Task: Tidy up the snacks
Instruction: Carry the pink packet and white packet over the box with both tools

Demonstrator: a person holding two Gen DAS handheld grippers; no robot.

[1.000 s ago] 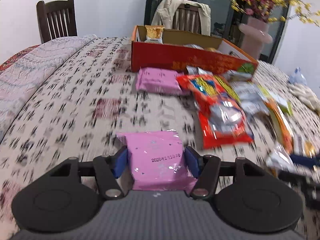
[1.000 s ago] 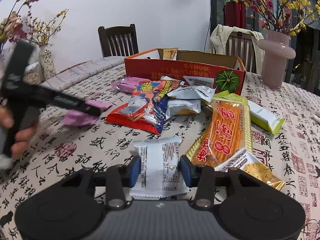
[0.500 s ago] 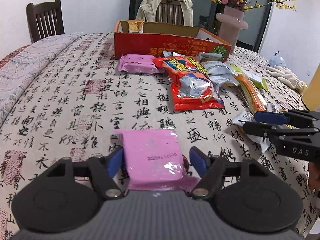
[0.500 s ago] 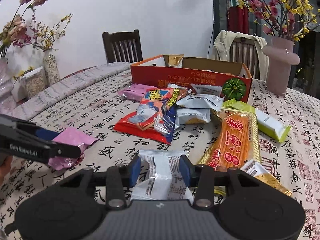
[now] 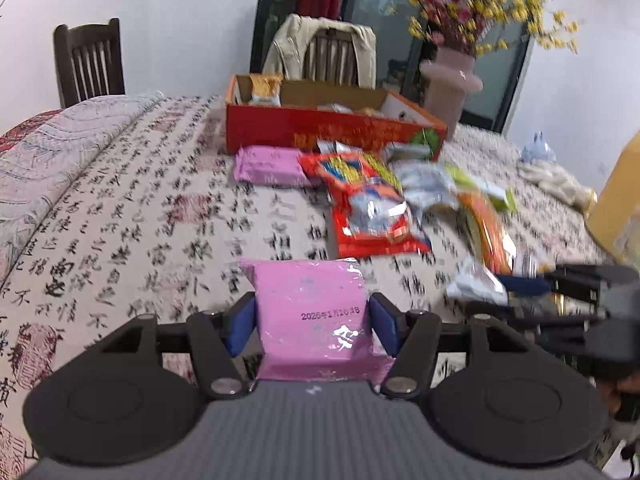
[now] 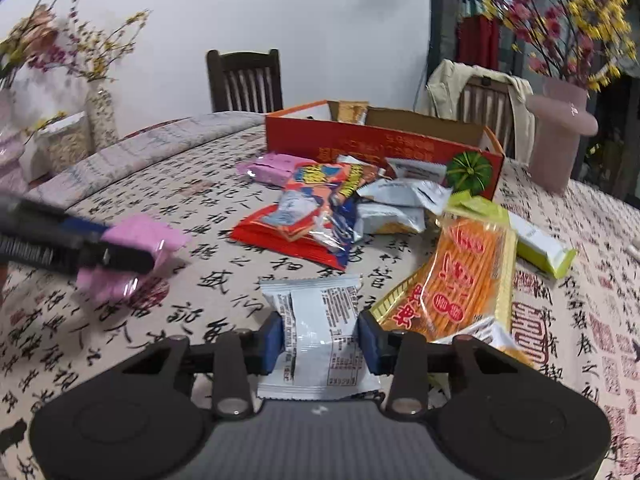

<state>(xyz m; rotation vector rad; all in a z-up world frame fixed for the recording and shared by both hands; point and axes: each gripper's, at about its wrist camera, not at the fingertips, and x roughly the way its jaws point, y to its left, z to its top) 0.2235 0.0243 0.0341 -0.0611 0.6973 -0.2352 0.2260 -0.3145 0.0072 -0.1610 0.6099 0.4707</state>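
My left gripper (image 5: 312, 324) is shut on a pink snack packet (image 5: 310, 304) and holds it above the tablecloth; it also shows at the left of the right wrist view (image 6: 132, 246). My right gripper (image 6: 322, 338) is shut on a white snack packet (image 6: 316, 320), lifted off the table. A red open cardboard box (image 5: 332, 132) with a few snacks inside stands at the far side (image 6: 384, 148). In front of it lie a second pink packet (image 5: 268, 166), a red bag (image 5: 368, 204), silver packets (image 6: 396, 200) and an orange stick-snack pack (image 6: 468, 276).
A tablecloth with black calligraphy (image 5: 140, 216) covers the table. A pink vase with flowers (image 6: 560, 132) stands at the far right. A green bar (image 6: 540, 244) lies beside the orange pack. Chairs (image 5: 88, 60) stand behind the table. Vases (image 6: 100, 116) stand at the left.
The left gripper closed on the pink packet again and lifted it, moving forward. The right gripper rose slightly with the white packet.
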